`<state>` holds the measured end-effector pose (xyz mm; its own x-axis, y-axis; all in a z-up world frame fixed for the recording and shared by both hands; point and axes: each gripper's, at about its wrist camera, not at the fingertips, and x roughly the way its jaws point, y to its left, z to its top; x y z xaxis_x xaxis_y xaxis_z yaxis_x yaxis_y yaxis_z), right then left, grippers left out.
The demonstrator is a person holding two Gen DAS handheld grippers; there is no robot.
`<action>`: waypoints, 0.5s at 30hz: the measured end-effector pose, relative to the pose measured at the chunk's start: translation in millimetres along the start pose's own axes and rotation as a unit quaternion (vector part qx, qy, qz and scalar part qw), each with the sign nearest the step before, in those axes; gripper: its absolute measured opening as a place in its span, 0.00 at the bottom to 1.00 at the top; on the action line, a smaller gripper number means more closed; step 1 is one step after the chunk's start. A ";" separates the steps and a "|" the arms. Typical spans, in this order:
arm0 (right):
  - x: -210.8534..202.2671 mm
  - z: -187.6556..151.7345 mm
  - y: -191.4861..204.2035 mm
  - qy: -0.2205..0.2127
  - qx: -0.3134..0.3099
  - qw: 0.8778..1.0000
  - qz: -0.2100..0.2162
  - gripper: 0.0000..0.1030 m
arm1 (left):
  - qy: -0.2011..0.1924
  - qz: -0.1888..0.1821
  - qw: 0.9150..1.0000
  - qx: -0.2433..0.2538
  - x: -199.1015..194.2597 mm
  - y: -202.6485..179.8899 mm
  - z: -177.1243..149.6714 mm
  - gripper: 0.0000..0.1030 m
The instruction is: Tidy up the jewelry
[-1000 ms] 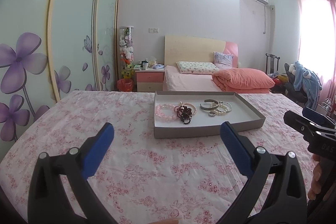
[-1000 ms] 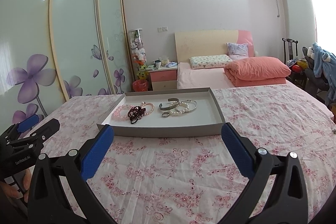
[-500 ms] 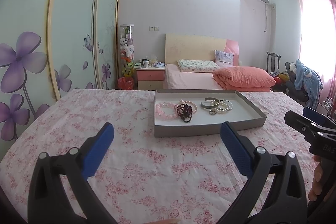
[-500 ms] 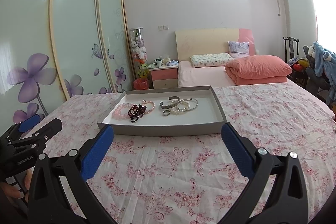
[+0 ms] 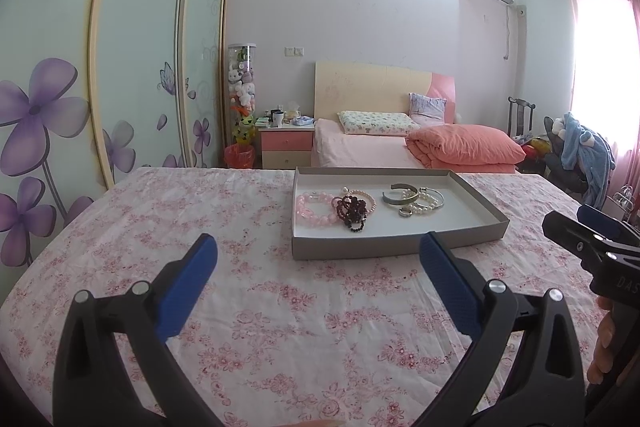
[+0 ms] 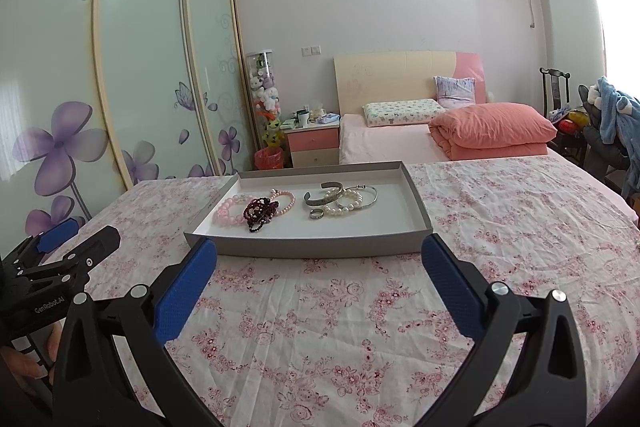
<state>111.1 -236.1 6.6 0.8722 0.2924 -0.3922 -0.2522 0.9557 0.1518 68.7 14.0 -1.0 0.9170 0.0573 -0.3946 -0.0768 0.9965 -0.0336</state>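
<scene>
A shallow grey tray (image 5: 400,247) (image 6: 320,247) sits on a pink floral cloth. In it lie a pink bead bracelet (image 5: 310,211) (image 6: 226,213), a dark red bead bracelet (image 5: 352,211) (image 6: 258,211), a silver cuff (image 5: 400,197) (image 6: 324,197), a pearl bracelet (image 5: 426,205) (image 6: 344,209) and a small ring (image 5: 405,213) (image 6: 317,214). My left gripper (image 5: 318,267) is open and empty, short of the tray's near wall. My right gripper (image 6: 319,269) is open and empty, just short of the tray.
The floral cloth (image 5: 240,227) covers a wide flat surface around the tray. A bed with a pink duvet (image 5: 464,147) stands behind. Sliding wardrobe doors (image 5: 140,47) run along the left. A chair with clothes (image 5: 580,151) stands at the right.
Both cameras have risen and come slightly closer to the tray. Both grippers stay open and empty. The jewelry has not moved.
</scene>
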 end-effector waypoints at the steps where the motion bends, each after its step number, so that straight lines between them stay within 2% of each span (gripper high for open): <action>1: 0.1 0.2 0.1 0.000 0.000 1.000 0.000 0.98 | 0.001 0.000 1.000 0.000 0.8 -0.5 -0.3 0.96; 15: 0.3 0.2 0.5 0.001 0.000 1.000 0.000 0.98 | 0.003 -0.002 1.000 0.001 2.5 -2.2 -1.0 0.96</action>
<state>111.3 -235.5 6.7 0.8718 0.2920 -0.3933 -0.2519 0.9558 0.1515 70.8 11.9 -2.9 0.9149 0.0537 -0.4001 -0.0726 0.9968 -0.0322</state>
